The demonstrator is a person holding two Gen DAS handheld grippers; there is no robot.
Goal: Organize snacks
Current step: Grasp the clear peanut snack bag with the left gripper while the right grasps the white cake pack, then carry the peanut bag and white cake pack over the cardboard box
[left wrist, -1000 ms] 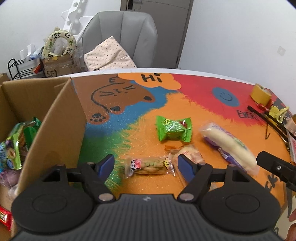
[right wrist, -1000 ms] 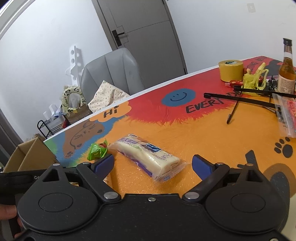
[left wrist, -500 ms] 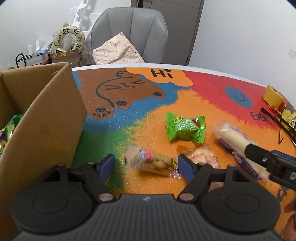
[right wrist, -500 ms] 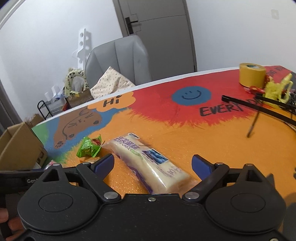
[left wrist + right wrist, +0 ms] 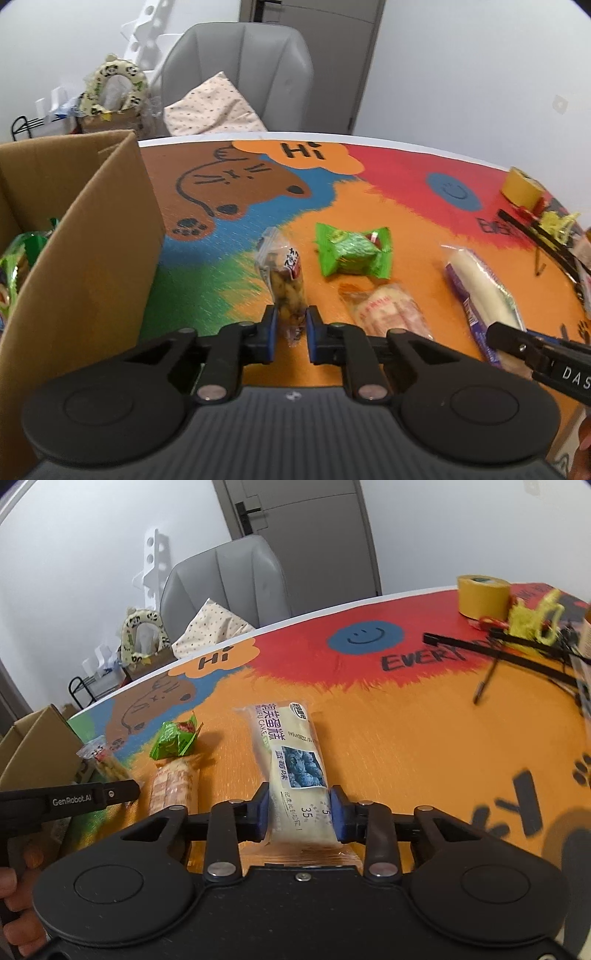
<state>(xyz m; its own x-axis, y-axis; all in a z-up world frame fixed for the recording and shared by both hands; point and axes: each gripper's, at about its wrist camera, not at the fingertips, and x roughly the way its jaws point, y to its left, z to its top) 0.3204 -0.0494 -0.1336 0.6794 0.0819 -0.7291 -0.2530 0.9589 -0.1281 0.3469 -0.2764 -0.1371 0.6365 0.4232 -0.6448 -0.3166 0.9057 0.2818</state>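
Both grippers angled down, left gripper [image 5: 289,328] fingers closing on cookie packet [image 5: 282,280], right gripper [image 5: 300,812] fingers on cake bar [image 5: 291,760].

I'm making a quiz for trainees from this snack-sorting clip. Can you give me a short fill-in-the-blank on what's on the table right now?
1. The left gripper is closing on a clear packet of ____.
2. The right gripper is closing on a cake whose label pictures ____.
3. The loose snack beside the "Hi" cat has a ____ wrapper.
4. The box is made of ____.

Missing words: biscuits; blueberries; green; cardboard

bright, even light; fisheye-warped edges
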